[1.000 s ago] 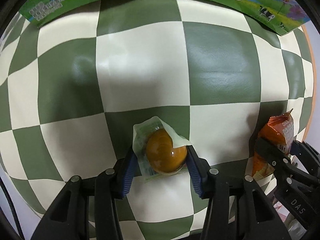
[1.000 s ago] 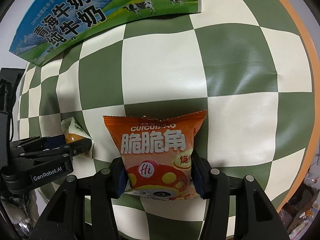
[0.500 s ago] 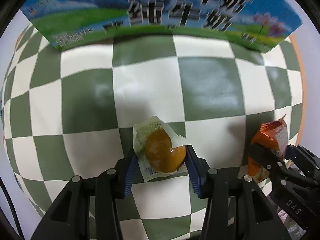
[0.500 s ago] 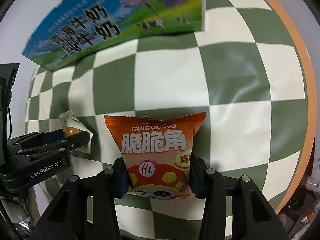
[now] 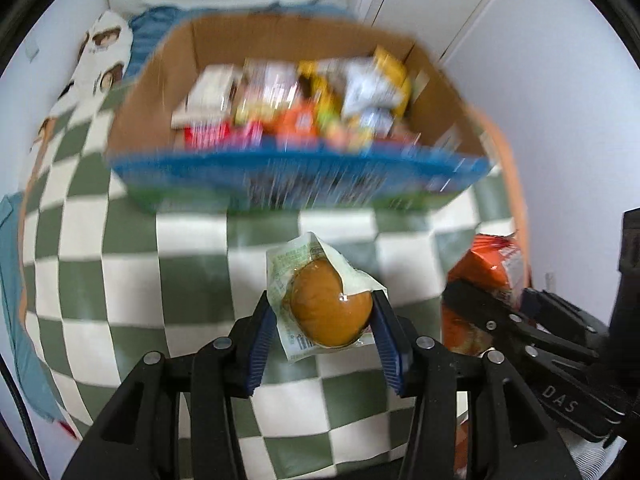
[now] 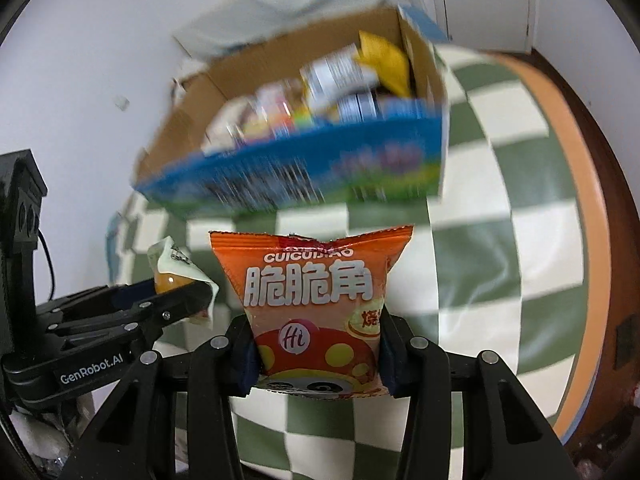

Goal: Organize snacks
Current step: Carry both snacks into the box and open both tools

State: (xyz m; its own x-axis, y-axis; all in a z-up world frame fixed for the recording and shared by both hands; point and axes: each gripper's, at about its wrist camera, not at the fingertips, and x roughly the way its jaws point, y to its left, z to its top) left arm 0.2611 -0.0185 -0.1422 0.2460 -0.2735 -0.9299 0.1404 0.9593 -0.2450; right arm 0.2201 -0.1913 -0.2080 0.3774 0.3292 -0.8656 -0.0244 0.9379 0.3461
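Two tools, each loaded. The left tool [image 5: 324, 316] is clamped on one sealed brown bun [image 5: 330, 314], held above the checked counter [image 5: 120, 280]; it looks soft and crushable, best gripped lightly across its width. The right tool [image 6: 316, 348] pinches one orange chip bag [image 6: 314, 308] at its lower sides: light, puffy, slippery film. Beyond stands one open box [image 5: 160, 184] on the counter, already holding several blurred packets.

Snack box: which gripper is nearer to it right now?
Too close to call. The left gripper, holding the wrapped bun, and the right gripper, holding the orange chip bag, sit side by side short of the snack box.
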